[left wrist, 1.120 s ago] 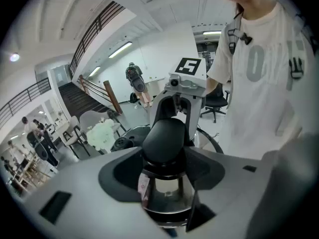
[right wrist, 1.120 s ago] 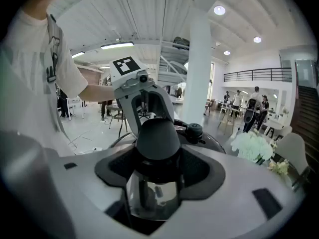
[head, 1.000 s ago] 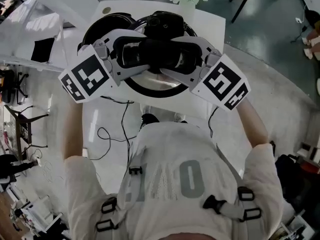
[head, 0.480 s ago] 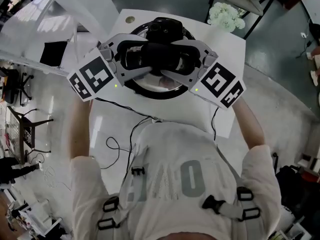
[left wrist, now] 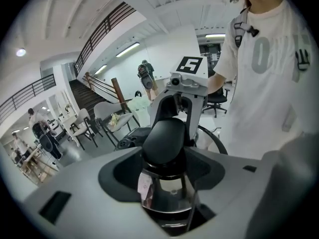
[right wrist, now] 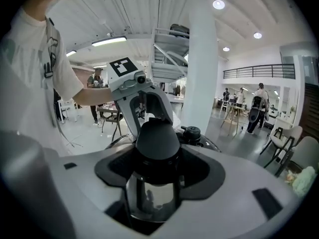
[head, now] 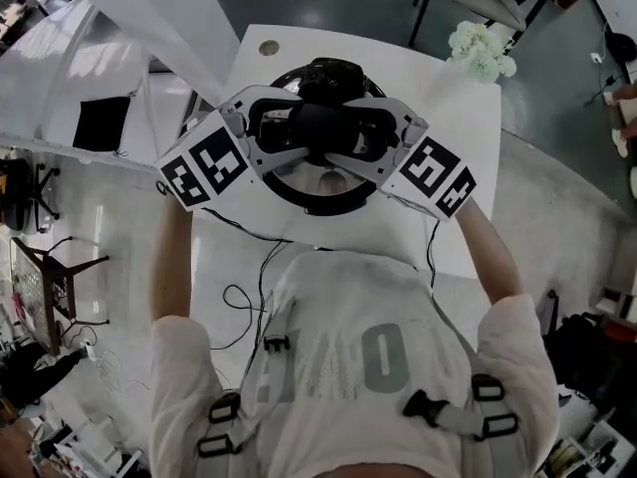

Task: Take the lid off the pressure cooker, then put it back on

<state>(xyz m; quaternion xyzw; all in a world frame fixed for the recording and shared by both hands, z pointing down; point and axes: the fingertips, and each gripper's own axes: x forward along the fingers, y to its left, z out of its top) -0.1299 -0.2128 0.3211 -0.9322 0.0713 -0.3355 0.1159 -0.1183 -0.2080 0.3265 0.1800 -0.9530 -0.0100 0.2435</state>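
Head view: left claw point(head: 297, 135) and right claw point(head: 374, 135) both clamp the black handle point(head: 333, 125) of the pressure cooker lid point(head: 317, 183) above the bench point(head: 450, 118).

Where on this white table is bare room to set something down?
Bare: the table right of the pressure cooker, up to the flowers and the right edge; also a small corner by the round hole. Crowded: the middle, where left gripper and right gripper hold the lid handle.

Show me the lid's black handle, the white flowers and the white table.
lid handle point(head: 333, 127): head view, middle of the black grip bar.
white flowers point(head: 481, 53): head view, centre of the bunch.
white table point(head: 460, 103): head view, bare top on its right side.
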